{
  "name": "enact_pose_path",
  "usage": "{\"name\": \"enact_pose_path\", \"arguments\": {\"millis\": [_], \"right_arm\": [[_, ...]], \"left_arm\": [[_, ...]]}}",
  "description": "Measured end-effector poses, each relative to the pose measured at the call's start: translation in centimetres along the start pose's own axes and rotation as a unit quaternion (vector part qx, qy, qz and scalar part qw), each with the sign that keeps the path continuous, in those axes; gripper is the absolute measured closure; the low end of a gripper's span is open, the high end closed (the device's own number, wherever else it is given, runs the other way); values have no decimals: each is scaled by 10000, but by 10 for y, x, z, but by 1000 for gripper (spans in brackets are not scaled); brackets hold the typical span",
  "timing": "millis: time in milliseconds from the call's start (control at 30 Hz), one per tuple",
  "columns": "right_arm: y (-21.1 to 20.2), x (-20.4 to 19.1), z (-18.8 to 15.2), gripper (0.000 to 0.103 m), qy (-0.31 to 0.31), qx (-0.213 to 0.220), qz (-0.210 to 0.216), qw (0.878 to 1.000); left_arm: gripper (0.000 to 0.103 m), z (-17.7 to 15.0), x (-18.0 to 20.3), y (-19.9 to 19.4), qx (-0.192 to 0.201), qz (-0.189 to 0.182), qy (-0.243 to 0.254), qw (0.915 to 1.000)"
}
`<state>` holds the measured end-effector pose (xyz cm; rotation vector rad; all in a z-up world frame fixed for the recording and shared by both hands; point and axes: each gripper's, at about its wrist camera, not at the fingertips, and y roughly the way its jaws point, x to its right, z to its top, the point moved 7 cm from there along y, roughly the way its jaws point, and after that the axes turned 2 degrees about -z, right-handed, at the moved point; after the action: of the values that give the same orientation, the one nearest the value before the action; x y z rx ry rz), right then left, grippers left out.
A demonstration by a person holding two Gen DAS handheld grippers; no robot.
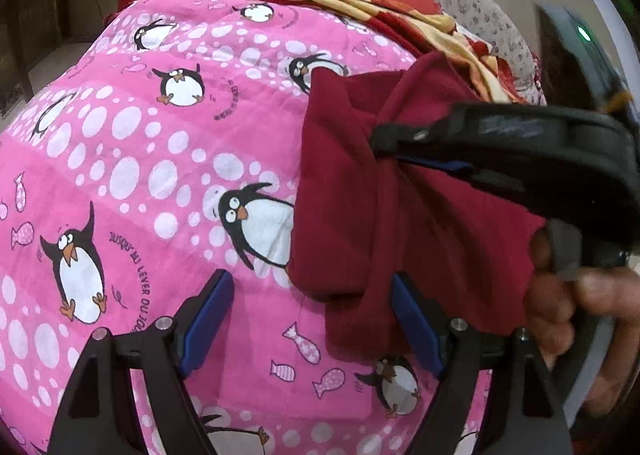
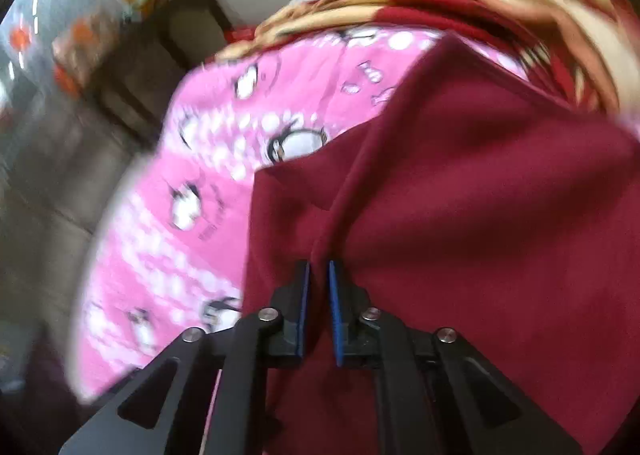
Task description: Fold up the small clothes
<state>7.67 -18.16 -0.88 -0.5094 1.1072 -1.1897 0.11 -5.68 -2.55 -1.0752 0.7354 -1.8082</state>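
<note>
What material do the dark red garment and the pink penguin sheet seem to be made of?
Dark red garment: probably soft knit cotton, matte; it drapes in loose folds where the right tongs pinch it.
Pink penguin sheet: likely thin woven printed cotton, smooth and flat with fine creases.

The right wrist view is smeared throughout; we cannot read the penguin bedsheet print or the furniture at upper left. The maroon garment runs off that picture's right and bottom edges. In the left wrist view, the right claw hides part of the garment, and its tips vanish into the cloth. The hand is cut off at right.
</note>
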Motion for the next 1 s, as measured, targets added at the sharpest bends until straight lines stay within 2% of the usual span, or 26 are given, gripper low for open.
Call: {"name": "enact_pose_path", "arguments": {"millis": [67, 233, 300, 333, 367, 433, 500, 533, 567, 633, 700, 767, 867, 1000], "right_arm": [[-16, 8, 2, 52, 202, 152, 170, 9995], [-40, 33, 0, 51, 402, 302, 118, 9987], [-47, 39, -1, 51, 495, 335, 148, 9981], [-49, 40, -3, 51, 510, 367, 166, 9979], [-53, 42, -2, 49, 521, 404, 175, 9977], [-60, 46, 0, 43, 552, 454, 194, 9973], [-66, 45, 5, 37, 605, 516, 276, 9965], [-67, 44, 9, 36, 628, 532, 318, 9961], [-68, 42, 13, 32, 665, 546, 383, 9956], [-72, 39, 19, 26, 706, 551, 469, 9949], [-71, 33, 27, 22, 746, 496, 615, 9941], [-66, 25, 31, 21, 769, 320, 803, 9933], [-60, 14, 34, 17, 643, 132, 916, 9936], [-44, -8, 36, 14, 91, -160, 674, 9976]], "left_arm": [[17, 2, -1, 2, 48, -46, -35, 10000], [15, 9, 4, 12, 132, -77, -79, 9999], [16, 12, 11, 15, 204, -245, -87, 9995], [30, 14, 14, 17, 208, -374, -93, 9990], [40, 15, 18, 19, 170, -559, -111, 9982], [45, 16, 21, 23, 154, -633, -171, 9977], [70, 18, 25, 20, 199, -873, -203, 9958], [73, 19, 28, 15, 270, -970, -178, 9948], [75, 20, 33, 8, 416, -1027, -73, 9938], [77, 19, 52, -10, 750, -956, 512, 9913], [77, 14, 72, -19, 931, -802, 1065, 9867], [77, 10, 86, -21, 1000, -755, 1370, 9826], [77, 6, 94, -17, 1012, -652, 1533, 9808], [77, 4, 96, -14, 1022, -598, 1534, 9810]]}}
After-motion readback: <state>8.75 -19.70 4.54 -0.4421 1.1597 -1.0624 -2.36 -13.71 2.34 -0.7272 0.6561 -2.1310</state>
